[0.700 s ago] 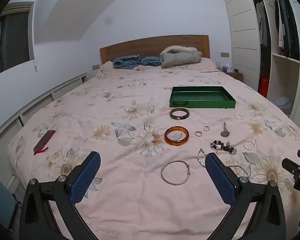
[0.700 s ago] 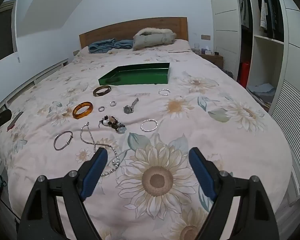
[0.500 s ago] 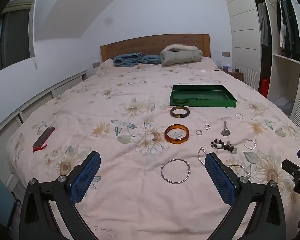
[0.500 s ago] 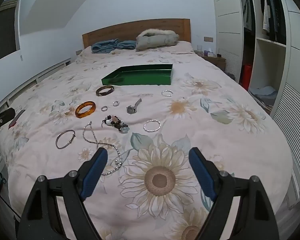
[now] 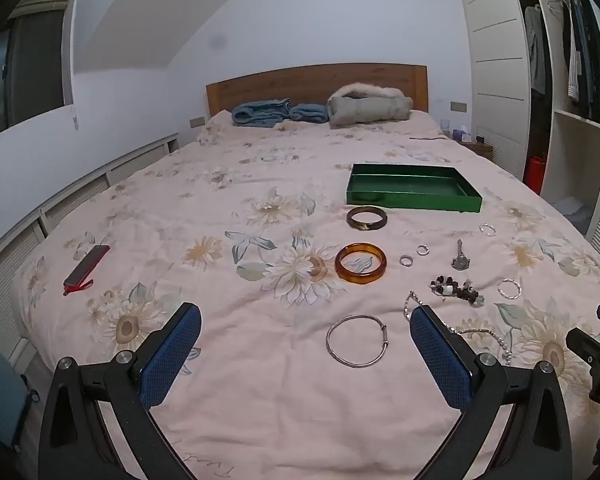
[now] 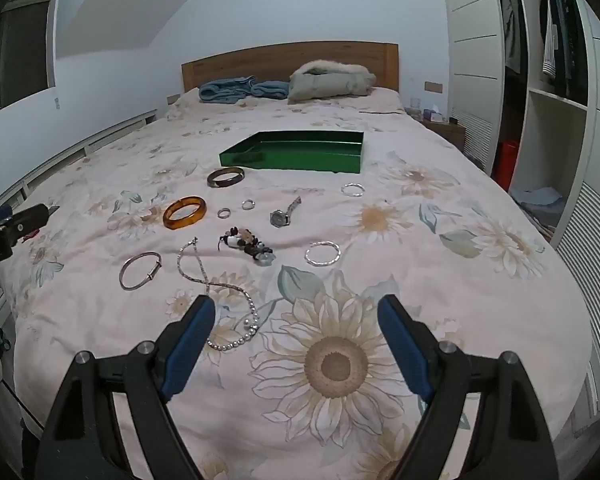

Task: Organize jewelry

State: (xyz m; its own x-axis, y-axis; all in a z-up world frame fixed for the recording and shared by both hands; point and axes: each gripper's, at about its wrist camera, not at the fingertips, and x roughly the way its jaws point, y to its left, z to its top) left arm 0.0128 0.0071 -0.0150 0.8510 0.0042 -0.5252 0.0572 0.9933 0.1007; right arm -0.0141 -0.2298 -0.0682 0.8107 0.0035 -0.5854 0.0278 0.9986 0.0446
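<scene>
Jewelry lies spread on a floral bedspread before a green tray (image 5: 414, 199) (image 6: 296, 156). There is a dark bangle (image 5: 366, 217) (image 6: 225, 176), an amber bangle (image 5: 360, 263) (image 6: 184, 212), a thin silver bangle (image 5: 356, 346) (image 6: 140, 270), two small rings (image 5: 406, 260), a watch (image 5: 460, 260) (image 6: 284, 214), a beaded bracelet (image 5: 454, 289) (image 6: 248, 245), a chain necklace (image 6: 212, 284) and two silver hoops (image 6: 323, 253). My left gripper (image 5: 306, 330) is open and empty, low over the bed before the silver bangle. My right gripper (image 6: 296, 328) is open and empty over a sunflower print.
A red and black case (image 5: 86, 266) lies at the bed's left edge. Blue cloth (image 5: 278, 112) and a grey jacket (image 5: 370, 108) lie by the wooden headboard. An open wardrobe (image 5: 568, 80) stands to the right. A low white ledge runs along the left wall.
Both grippers have shifted slightly; the bed and jewelry sit a little differently in view. Nothing was grasped or moved.
</scene>
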